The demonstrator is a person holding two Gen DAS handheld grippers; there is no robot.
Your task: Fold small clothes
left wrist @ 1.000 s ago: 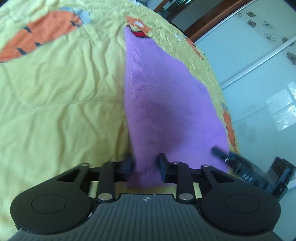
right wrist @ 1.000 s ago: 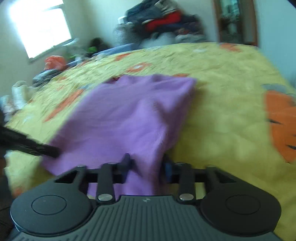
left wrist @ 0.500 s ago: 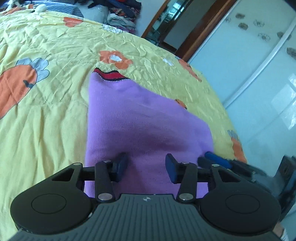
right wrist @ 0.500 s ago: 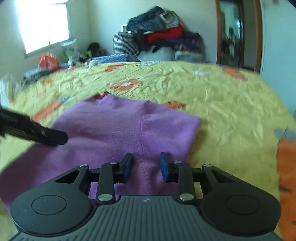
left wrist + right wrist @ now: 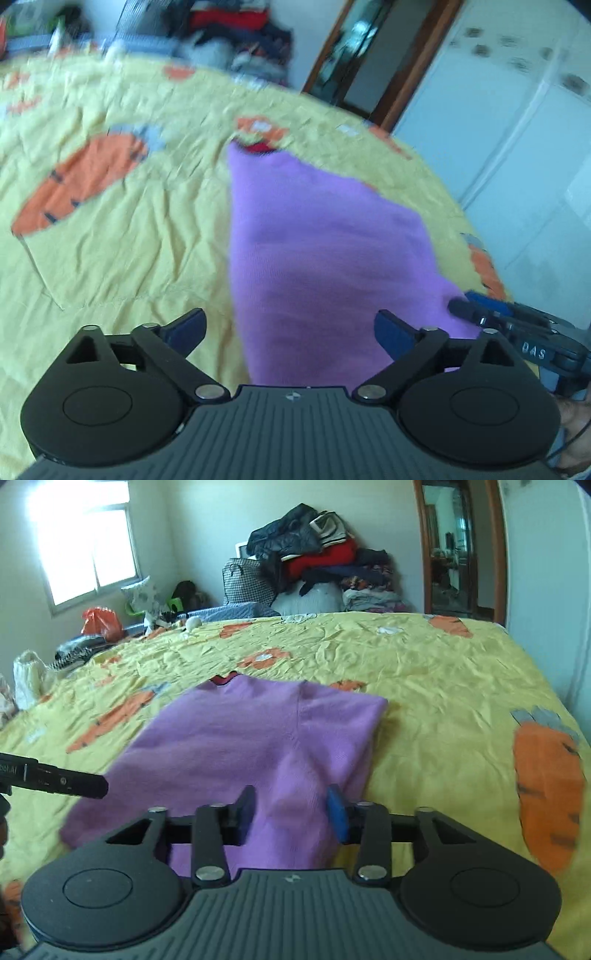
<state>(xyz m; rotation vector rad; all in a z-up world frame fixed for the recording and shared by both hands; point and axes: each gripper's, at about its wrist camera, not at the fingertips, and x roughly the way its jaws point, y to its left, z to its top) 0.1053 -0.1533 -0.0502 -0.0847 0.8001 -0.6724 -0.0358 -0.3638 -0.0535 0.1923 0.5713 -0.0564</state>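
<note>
The purple garment [image 5: 258,746] lay folded on the yellow bed [image 5: 443,686], filling the centre of both frames, its red-trimmed neck toward the top. The left gripper [image 5: 290,328] had just been opening and stood released, jaws wide either side of the near hem. The right gripper [image 5: 291,812] had also been opening, cloth lying between its pads without being pinched. This looked like a release after one fold; next, probably, fresh grips for another.

Daylit room, glaring window [image 5: 86,550], left view motion-blurred, fisheye-warped edges
</note>
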